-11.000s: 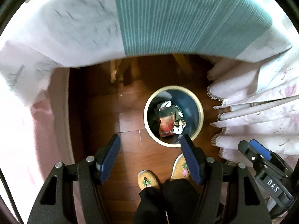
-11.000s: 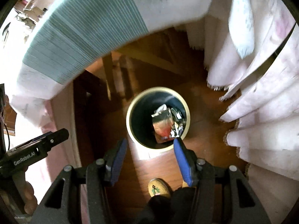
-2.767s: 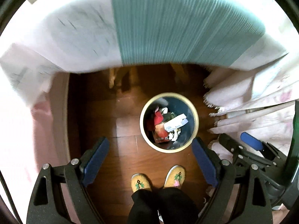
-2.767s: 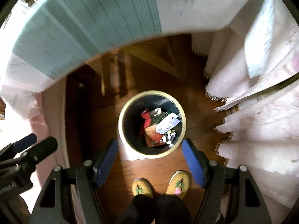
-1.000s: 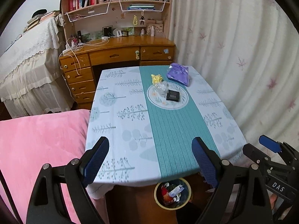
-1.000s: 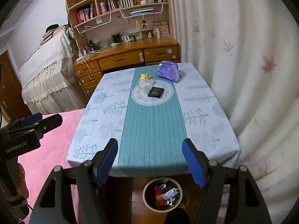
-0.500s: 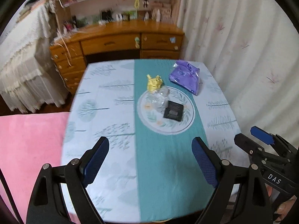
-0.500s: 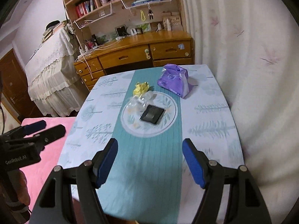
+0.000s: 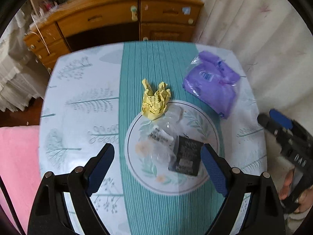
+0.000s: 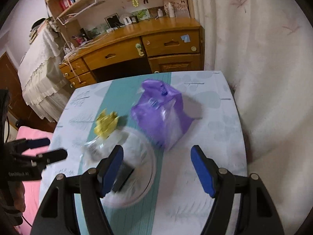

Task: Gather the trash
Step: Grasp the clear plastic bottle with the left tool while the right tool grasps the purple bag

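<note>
Left wrist view: left gripper (image 9: pixel 156 168) gaping, empty, black flat packet (image 9: pixel 185 158) and crinkly clear wrapper (image 9: pixel 162 137) right between its jaws. Probably just drop and pinch.

Right wrist view: right gripper (image 10: pixel 156 170) wide open too, purple plastic bag (image 10: pixel 160 115) just ahead. Reach-in stage.

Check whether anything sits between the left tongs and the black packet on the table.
Nothing visible does. The left tongs hang open above the black packet, which lies exposed, its left edge overlapping a clear plastic wrapper.
</note>
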Demonstrator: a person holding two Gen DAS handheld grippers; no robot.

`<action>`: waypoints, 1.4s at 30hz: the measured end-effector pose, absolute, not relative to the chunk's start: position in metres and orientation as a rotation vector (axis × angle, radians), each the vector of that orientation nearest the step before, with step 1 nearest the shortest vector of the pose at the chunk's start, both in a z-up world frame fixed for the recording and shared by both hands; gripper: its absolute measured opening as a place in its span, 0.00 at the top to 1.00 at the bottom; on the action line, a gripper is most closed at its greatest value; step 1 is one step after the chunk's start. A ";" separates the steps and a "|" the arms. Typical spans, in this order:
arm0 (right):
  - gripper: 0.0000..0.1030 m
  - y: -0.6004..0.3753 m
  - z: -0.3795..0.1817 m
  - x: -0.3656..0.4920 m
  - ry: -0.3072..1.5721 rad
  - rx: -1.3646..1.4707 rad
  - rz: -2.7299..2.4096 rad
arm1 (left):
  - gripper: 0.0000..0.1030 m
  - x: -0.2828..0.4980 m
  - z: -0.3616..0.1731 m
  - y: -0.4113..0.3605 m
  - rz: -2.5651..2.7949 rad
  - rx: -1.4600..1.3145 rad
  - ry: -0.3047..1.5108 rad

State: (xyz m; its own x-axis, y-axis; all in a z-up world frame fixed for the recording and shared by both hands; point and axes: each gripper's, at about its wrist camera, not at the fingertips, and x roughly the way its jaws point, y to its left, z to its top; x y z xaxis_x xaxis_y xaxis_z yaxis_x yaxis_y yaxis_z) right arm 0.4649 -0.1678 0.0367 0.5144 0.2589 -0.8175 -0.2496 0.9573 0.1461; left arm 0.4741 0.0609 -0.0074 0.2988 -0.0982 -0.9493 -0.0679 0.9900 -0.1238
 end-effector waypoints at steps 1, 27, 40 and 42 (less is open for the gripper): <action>0.30 -0.168 0.032 0.479 0.992 0.010 0.302 | 0.14 0.482 -0.015 0.062 -0.030 -0.157 1.289; 0.74 -0.154 -0.050 0.548 1.130 0.031 0.396 | 0.56 0.518 -0.110 0.058 -0.181 -0.347 1.540; 0.96 -0.165 -0.009 0.490 1.027 0.120 0.421 | 0.62 0.465 -0.054 0.048 -0.042 -0.385 1.336; 0.96 -0.164 -0.001 0.476 1.010 0.133 0.423 | 0.62 0.451 -0.036 0.049 -0.016 -0.378 1.283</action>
State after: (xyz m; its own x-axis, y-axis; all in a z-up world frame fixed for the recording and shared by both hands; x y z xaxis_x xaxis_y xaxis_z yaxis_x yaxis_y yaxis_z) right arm 0.4763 -0.1644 -0.0008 0.4586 0.4027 -0.7922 -0.2818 0.9113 0.3002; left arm 0.4506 0.0494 -0.0363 0.2923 -0.2198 -0.9307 -0.1970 0.9385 -0.2835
